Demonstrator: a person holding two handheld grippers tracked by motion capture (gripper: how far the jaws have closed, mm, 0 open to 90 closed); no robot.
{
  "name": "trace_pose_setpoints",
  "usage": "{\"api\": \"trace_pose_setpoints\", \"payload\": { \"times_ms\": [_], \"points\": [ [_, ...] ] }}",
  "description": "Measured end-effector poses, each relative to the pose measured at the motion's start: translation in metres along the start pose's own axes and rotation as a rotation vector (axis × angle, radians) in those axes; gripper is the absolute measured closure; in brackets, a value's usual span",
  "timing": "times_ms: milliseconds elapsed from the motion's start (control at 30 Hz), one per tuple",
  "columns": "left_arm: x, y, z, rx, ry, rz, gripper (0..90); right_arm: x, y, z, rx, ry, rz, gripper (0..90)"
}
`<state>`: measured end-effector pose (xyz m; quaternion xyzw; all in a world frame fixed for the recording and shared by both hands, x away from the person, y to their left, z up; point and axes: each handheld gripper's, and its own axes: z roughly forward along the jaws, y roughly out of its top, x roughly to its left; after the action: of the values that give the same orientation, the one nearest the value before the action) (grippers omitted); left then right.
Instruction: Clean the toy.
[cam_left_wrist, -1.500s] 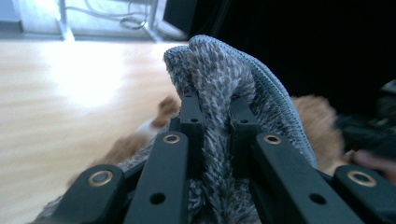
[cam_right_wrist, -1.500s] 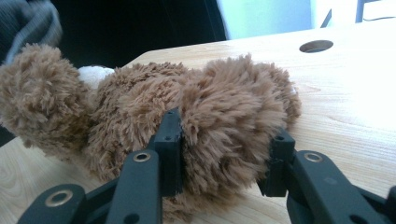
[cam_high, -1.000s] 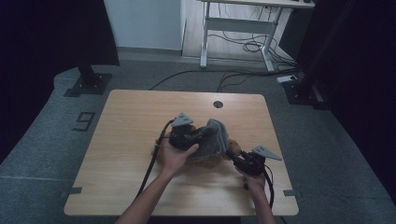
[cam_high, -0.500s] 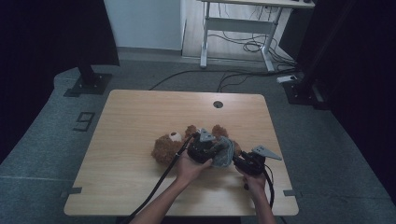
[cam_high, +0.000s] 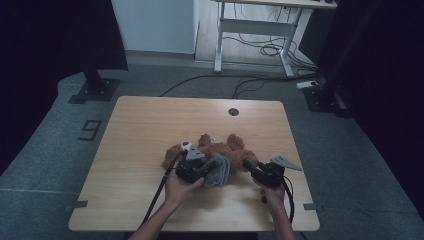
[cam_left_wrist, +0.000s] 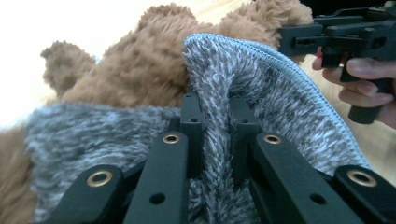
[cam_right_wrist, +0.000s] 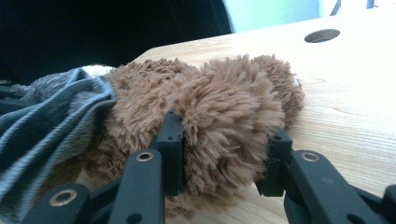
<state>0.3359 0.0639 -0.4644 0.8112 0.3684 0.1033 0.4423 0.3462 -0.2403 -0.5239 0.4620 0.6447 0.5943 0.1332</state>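
Both forearms reach in low over the table (cam_high: 140, 130): the left gripper (cam_left_wrist: 215, 116) pinches the grey cloth (cam_left_wrist: 280, 107), the right gripper (cam_right_wrist: 224, 154) clamps the teddy bear's (cam_right_wrist: 219, 102) limb.

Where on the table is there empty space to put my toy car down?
The table is bare left of the teddy bear and along the far edge by the round hole. It is crowded near the front edge, around the bear, its grey garment and both hand-held grippers.

Your left gripper (cam_high: 200, 169) sits left of your right gripper (cam_high: 255, 170), the teddy bear (cam_high: 220, 147) lying on the table (cam_high: 140, 130) between and beyond them, the cloth (cam_high: 220, 172) just right of the left one.
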Motion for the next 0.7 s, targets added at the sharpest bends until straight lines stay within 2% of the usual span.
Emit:
{"api": "trace_pose_setpoints", "payload": {
  "times_ms": [300, 467, 567, 700],
  "points": [
    [0.013, -0.016, -0.024, -0.036, -0.008, -0.032, 79.5, -0.002, -0.001, 0.0, 0.006, 0.013, -0.001, 61.6],
    [0.024, -0.022, -0.043, -0.075, -0.012, -0.072, 79.4, -0.003, -0.001, 0.001, 0.008, 0.017, -0.002, 61.6],
    [0.023, -0.016, -0.055, -0.111, -0.011, -0.063, 79.2, -0.004, -0.001, 0.001, 0.006, 0.016, 0.004, 61.7],
    [0.009, 0.013, -0.059, -0.155, -0.008, -0.016, 79.1, -0.004, -0.001, 0.001, 0.002, 0.013, 0.005, 61.7]
  ]
}}
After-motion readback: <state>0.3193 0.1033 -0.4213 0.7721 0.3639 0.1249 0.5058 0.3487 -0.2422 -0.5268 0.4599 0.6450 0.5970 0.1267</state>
